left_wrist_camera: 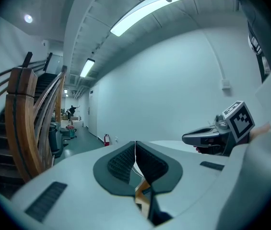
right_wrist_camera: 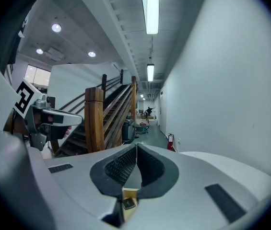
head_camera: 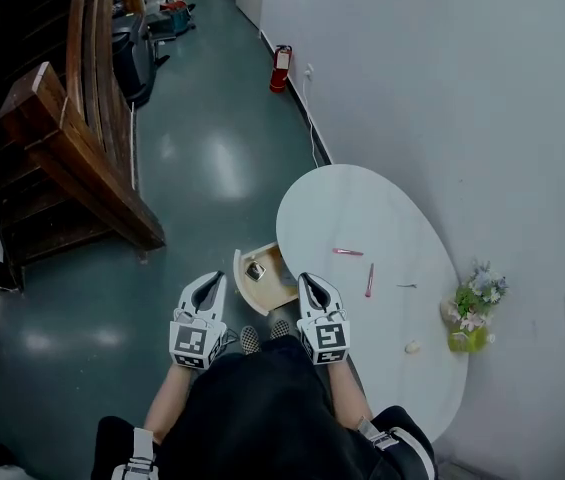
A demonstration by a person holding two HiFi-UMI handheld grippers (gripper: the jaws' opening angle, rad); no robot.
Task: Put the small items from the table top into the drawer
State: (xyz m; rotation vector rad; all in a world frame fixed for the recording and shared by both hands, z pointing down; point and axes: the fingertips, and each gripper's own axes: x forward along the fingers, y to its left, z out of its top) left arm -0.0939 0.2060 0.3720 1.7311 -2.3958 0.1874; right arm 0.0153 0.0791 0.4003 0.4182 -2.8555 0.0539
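A white oval table (head_camera: 362, 208) carries two pink pens (head_camera: 347, 252) (head_camera: 369, 280), a thin metal piece (head_camera: 407, 286) and a small pale item (head_camera: 412, 347). At the table's left edge a wooden drawer (head_camera: 280, 292) stands pulled out, with a small dark square item (head_camera: 255, 270) inside. My left gripper (head_camera: 214, 279) hangs shut and empty just left of the drawer. Over the drawer's right side my right gripper (head_camera: 308, 281) is also shut with nothing in it. In the left gripper view the pads (left_wrist_camera: 123, 163) meet. Those in the right gripper view (right_wrist_camera: 125, 166) meet too, with the drawer item (right_wrist_camera: 128, 203) below.
A pot of flowers (head_camera: 472, 313) stands at the table's right edge against the white wall. A wooden staircase (head_camera: 72, 158) rises at the left across the green floor. A red fire extinguisher (head_camera: 281, 68) stands by the wall farther off. My shoes show under the drawer.
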